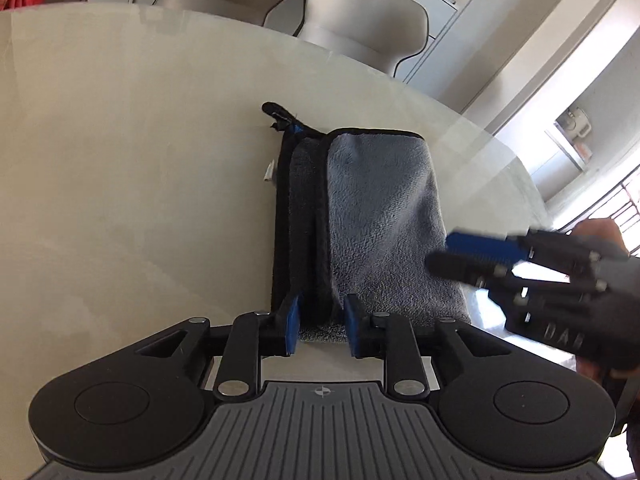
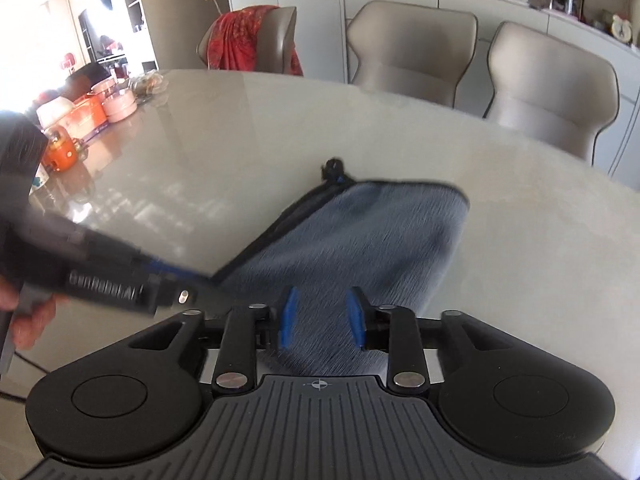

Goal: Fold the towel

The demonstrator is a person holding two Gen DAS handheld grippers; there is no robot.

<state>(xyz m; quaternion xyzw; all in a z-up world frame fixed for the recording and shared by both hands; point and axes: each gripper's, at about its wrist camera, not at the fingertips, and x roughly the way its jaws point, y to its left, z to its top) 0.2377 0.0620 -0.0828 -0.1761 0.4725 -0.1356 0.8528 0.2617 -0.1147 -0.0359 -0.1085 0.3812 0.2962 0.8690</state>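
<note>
A grey towel (image 1: 376,220) with black trim and a black hanging loop (image 1: 278,114) lies folded into a narrow rectangle on the pale table (image 1: 120,180). My left gripper (image 1: 320,326) is open at the towel's near edge, its blue pads either side of a fold line, holding nothing. My right gripper (image 2: 322,318) is open just over the towel's near end (image 2: 360,240), empty; it also shows in the left wrist view (image 1: 448,250) at the towel's right edge. The left gripper crosses the right wrist view at the towel's left side (image 2: 176,276).
Beige chairs (image 2: 412,48) stand along the table's far edge, one with a red cloth (image 2: 248,36). Orange and pink containers (image 2: 92,112) crowd the table's far left. White cabinets (image 2: 520,4) stand behind. A window is at the right (image 1: 580,140).
</note>
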